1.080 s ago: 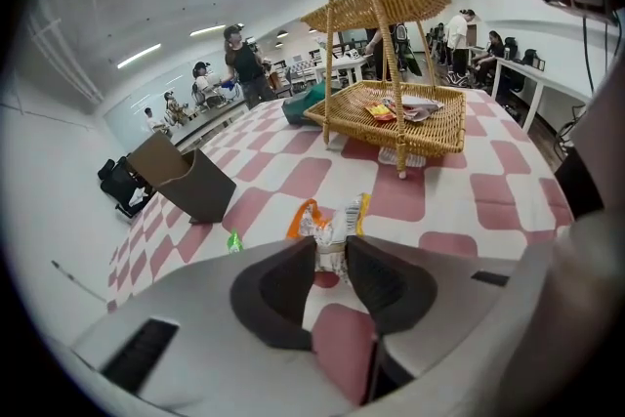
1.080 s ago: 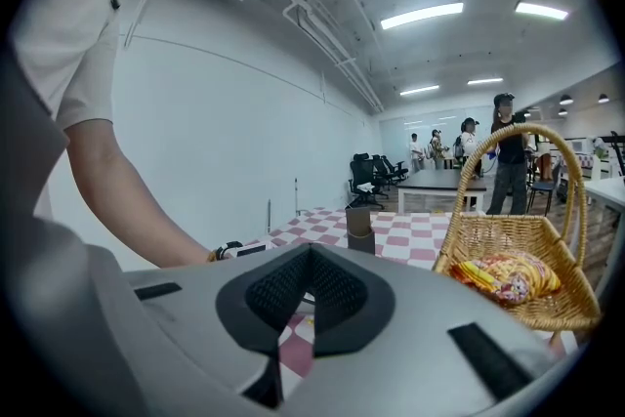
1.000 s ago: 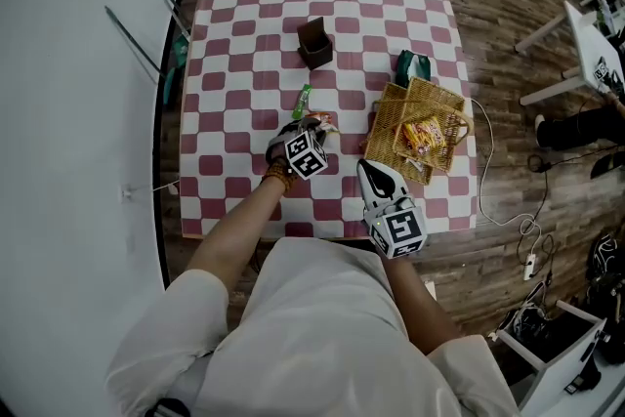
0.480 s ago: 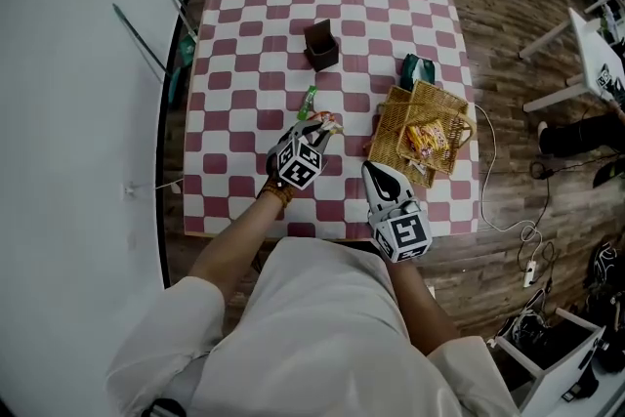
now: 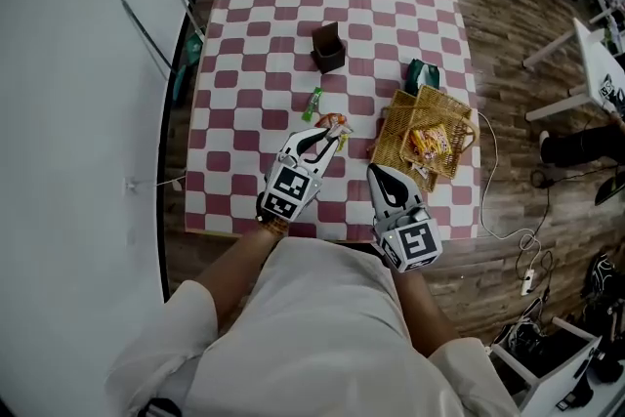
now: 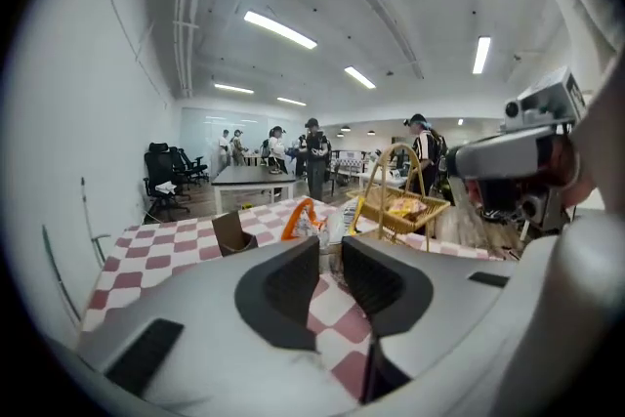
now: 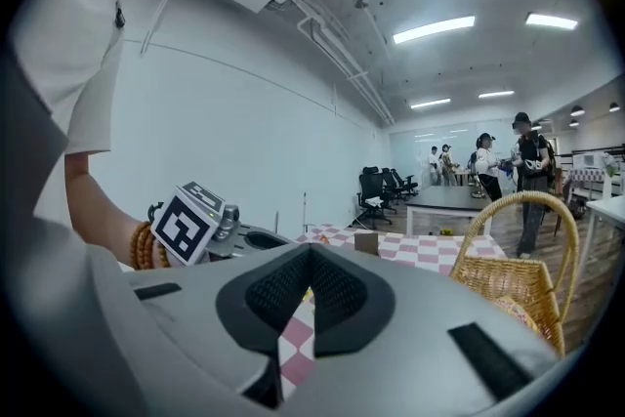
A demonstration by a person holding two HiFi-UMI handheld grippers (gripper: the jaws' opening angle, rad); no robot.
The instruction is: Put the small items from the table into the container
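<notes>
Your left gripper (image 5: 321, 139) is closing on the packet (image 5: 335, 122); carry it steadily over the basket (image 5: 431, 99). Right gripper (image 5: 380, 174) is pressed together.

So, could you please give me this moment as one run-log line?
left gripper: jaws closing on snack packet | right gripper: shut, empty | basket: yellow packet inside | green packet: outside basket

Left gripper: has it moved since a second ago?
Yes. The left gripper has drawn back from the green packet toward the table's near edge and risen, jaws closing on the snack packet.
</notes>
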